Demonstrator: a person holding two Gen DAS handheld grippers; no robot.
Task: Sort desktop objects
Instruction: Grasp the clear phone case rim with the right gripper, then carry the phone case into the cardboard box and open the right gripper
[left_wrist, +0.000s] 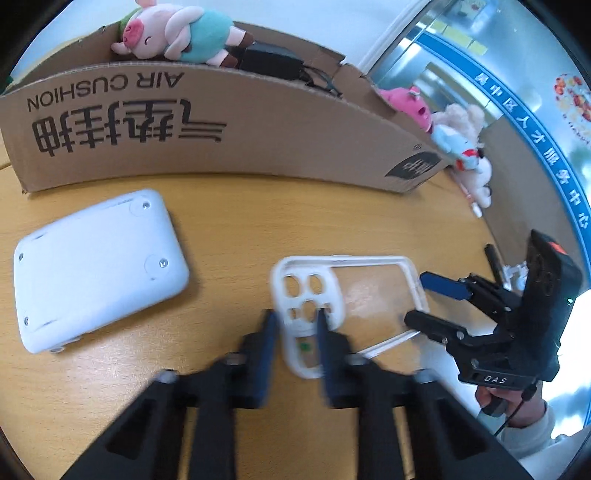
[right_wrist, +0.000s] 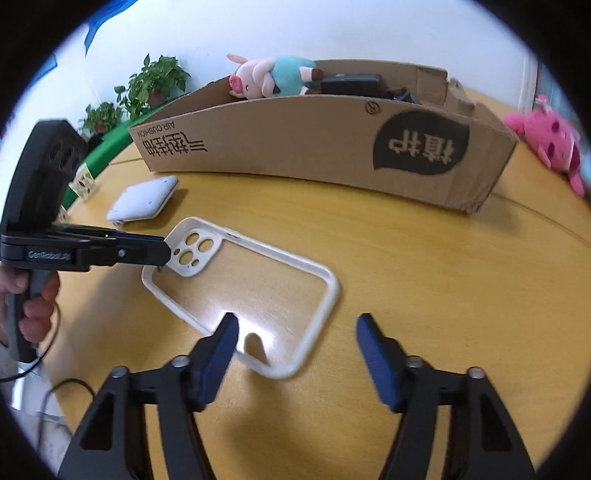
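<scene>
A clear phone case with a white rim (left_wrist: 369, 295) lies on the wooden table (left_wrist: 229, 229), also in the right wrist view (right_wrist: 255, 280). My left gripper (left_wrist: 295, 325) is closed around the case's camera corner, one finger on each side of the rim, and shows side-on in the right wrist view (right_wrist: 162, 251). My right gripper (right_wrist: 295, 332) is open, its left fingertip over the case's near end; in the left wrist view (left_wrist: 417, 299) it straddles the case's far end. A white flat device (left_wrist: 99, 266) lies left, also in the right wrist view (right_wrist: 146, 203).
A cardboard box (left_wrist: 207, 125) stands behind, holding a pig plush (left_wrist: 173, 33) and a black adapter (left_wrist: 273, 59). A pink plush (right_wrist: 546, 140) and other plush toys (left_wrist: 465, 147) lie right of the box. Potted plants (right_wrist: 147, 88) stand far left.
</scene>
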